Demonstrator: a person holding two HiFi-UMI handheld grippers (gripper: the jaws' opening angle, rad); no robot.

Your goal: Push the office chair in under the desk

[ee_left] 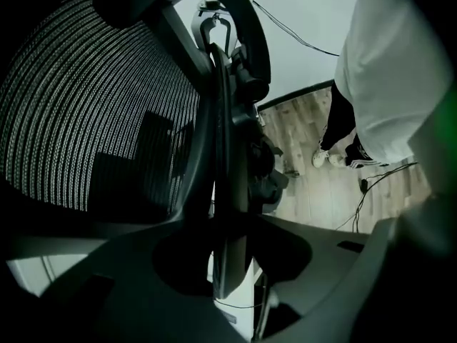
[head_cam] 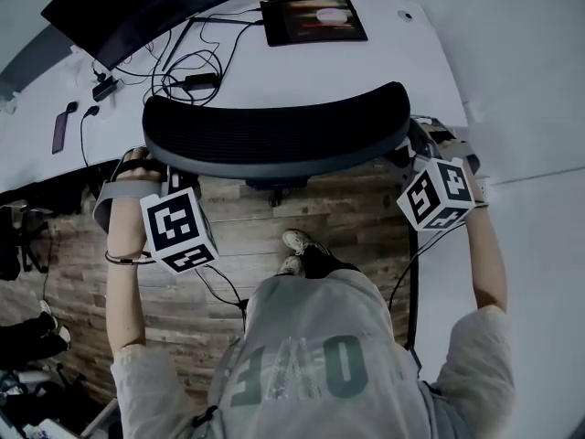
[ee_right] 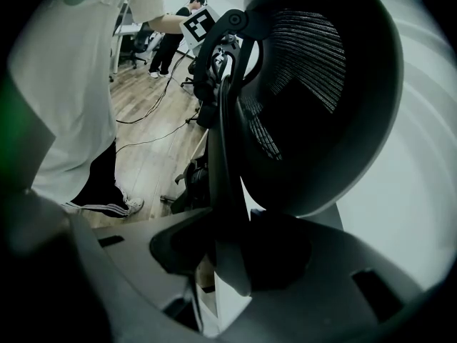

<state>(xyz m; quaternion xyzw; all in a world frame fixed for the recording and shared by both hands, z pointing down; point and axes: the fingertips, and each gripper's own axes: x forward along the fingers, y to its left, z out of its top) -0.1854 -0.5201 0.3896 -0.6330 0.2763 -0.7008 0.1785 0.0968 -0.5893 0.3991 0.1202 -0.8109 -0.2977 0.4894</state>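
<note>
The office chair's black mesh backrest (head_cam: pixel 274 135) stands against the front edge of the white desk (head_cam: pixel 384 71). My left gripper (head_cam: pixel 155 167) is at the backrest's left end and my right gripper (head_cam: pixel 416 146) at its right end. In the left gripper view the backrest's dark frame edge (ee_left: pixel 225 120) runs down between the jaws of the left gripper (ee_left: pixel 228 263), which close on it, with the mesh (ee_left: pixel 93 106) to the left. In the right gripper view the right gripper (ee_right: pixel 232 252) clamps the frame edge (ee_right: pixel 225 134) the same way, beside the mesh (ee_right: pixel 307 70).
On the desk are a dark monitor (head_cam: pixel 119 7), a tablet (head_cam: pixel 313 21), tangled cables (head_cam: pixel 187 71) and a phone (head_cam: pixel 60 131). My foot (head_cam: pixel 297 243) and a cable (head_cam: pixel 219 291) are on the wooden floor behind the chair. Other chairs (head_cam: pixel 18 236) stand at the left.
</note>
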